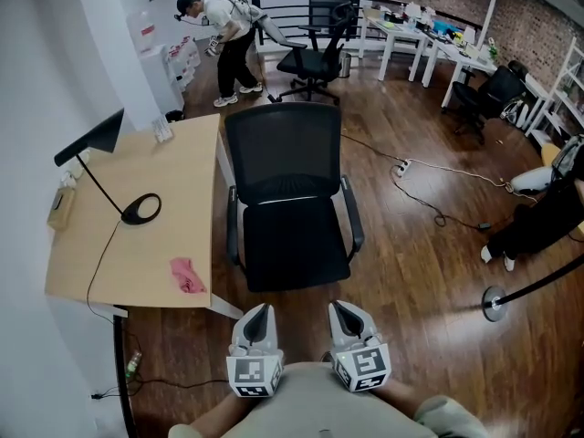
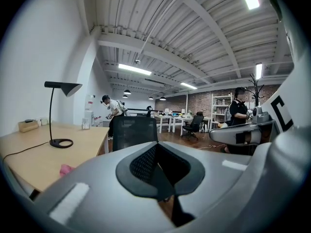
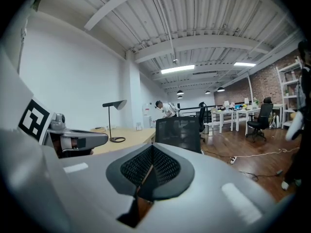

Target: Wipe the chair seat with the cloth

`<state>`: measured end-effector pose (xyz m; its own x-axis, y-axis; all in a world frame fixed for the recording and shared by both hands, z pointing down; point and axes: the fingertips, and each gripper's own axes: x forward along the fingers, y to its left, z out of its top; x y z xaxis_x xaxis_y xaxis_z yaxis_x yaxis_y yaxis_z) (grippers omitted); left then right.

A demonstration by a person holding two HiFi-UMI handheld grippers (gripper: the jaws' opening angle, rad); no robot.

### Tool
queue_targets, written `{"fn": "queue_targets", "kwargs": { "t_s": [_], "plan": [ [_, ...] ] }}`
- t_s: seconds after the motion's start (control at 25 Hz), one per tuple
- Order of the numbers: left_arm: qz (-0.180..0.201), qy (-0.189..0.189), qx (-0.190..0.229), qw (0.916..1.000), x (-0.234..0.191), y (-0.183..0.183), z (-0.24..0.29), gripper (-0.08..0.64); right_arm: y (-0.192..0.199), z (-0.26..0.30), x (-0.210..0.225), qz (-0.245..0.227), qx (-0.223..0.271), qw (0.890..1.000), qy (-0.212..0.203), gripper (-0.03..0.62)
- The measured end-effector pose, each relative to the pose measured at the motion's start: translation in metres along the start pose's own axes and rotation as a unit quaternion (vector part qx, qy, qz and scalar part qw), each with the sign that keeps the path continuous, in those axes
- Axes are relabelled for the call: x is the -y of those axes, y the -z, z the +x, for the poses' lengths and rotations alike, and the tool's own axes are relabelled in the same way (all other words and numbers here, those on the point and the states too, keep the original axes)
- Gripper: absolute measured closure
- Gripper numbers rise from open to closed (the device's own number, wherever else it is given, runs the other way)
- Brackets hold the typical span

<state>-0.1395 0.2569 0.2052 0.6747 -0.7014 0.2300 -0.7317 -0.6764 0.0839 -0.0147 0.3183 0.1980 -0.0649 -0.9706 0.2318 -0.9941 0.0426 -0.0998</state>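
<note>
The wooden desk (image 1: 182, 185) bears a pink cloth (image 1: 187, 275), a black lamp (image 1: 128, 213) and a box (image 1: 62, 207).

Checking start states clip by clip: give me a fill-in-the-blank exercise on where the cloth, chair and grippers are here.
The pink cloth lies on the ____, not on the chair seat.
The left gripper and the right gripper both have their jaws ____, with nothing held.
In the head view, the lamp stands to the ____ of the chair.
Missing words: desk; shut; left.
</note>
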Motion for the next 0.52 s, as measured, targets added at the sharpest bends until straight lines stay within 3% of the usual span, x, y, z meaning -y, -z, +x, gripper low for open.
{"fn": "queue_targets", "kwargs": {
  "t_s": [0.52],
  "plan": [
    [-0.001,-0.004,-0.003,1.0000,0.011,0.004,-0.008,0.555,0.005,-0.009,0.002,0.005,0.002,1.000,-0.008,0.592]
  ]
}}
